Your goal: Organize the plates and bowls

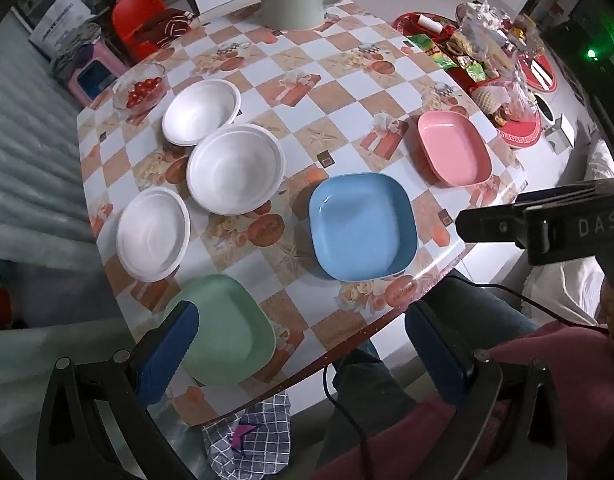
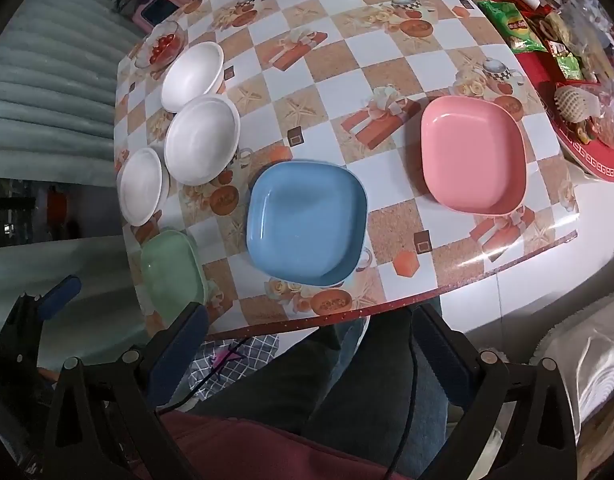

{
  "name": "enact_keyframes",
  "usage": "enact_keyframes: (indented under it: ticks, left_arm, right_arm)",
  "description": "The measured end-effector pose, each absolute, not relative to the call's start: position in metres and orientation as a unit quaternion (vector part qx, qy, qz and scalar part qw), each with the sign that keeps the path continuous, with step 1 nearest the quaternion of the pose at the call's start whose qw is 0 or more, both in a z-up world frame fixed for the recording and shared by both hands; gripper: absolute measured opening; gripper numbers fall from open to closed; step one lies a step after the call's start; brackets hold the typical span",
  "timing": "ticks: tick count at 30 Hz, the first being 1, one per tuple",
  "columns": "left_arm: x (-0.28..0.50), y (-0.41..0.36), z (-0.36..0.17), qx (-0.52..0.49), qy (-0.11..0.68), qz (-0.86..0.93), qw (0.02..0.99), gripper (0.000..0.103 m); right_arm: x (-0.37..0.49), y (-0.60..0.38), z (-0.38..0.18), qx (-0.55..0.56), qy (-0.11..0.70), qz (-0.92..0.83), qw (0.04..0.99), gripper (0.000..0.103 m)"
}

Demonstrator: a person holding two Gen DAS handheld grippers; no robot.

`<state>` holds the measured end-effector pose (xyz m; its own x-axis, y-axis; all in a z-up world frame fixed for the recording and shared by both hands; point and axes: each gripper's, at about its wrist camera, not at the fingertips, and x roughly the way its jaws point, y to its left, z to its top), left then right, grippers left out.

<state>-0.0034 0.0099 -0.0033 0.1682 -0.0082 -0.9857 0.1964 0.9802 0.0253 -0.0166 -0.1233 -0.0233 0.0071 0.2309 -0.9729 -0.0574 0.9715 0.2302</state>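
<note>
Nearest the lens: your left gripper (image 1: 303,344), blue pads spread wide, nothing between them, hanging above the near table edge with the green plate (image 1: 223,328) just under its left pad. Your right gripper (image 2: 307,340) reads the same: jaws fully spread, empty, poised over your lap and the table rim, not yet over any dish. Nothing is stacked so far, so I'd call this the very start. Layout on the checkered tablecloth (image 2: 319,80): three square plates along the near side, with the green plate at the left corner, the blue plate (image 2: 305,220) in the middle and the pink plate (image 2: 473,156) to the right, all apart from one another. Three white bowls (image 1: 235,168) sit in a cluster at the left, rims touching or overlapping; I can't tell which. Likely best plan: pick one base plate, say blue since both grippers reach it, and bring green in with the left and pink with the right. Take each plate by its raised rim, one pad inside and one outside, on the edge nearest you. Lift clear before moving sideways so the cloth doesn't drag. Square the corners up before letting go. For the bowls, nest the smaller ones into the larger middle one. Steer clear of the glass bowl of cherry tomatoes (image 1: 141,88) behind them and the snack tray (image 2: 567,60) beside the pink plate.
</note>
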Motion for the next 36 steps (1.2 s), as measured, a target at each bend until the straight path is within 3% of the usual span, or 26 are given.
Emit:
enact_keyframes:
  ticks: [36]
  left_arm:
    - [0.0021, 0.0206, -0.0016, 0.022, 0.623, -0.070, 0.779, 0.103]
  right_arm:
    - [-0.0076, -0.1246, -0.0266, 0.040, 0.714, 0.103, 0.691, 0.102]
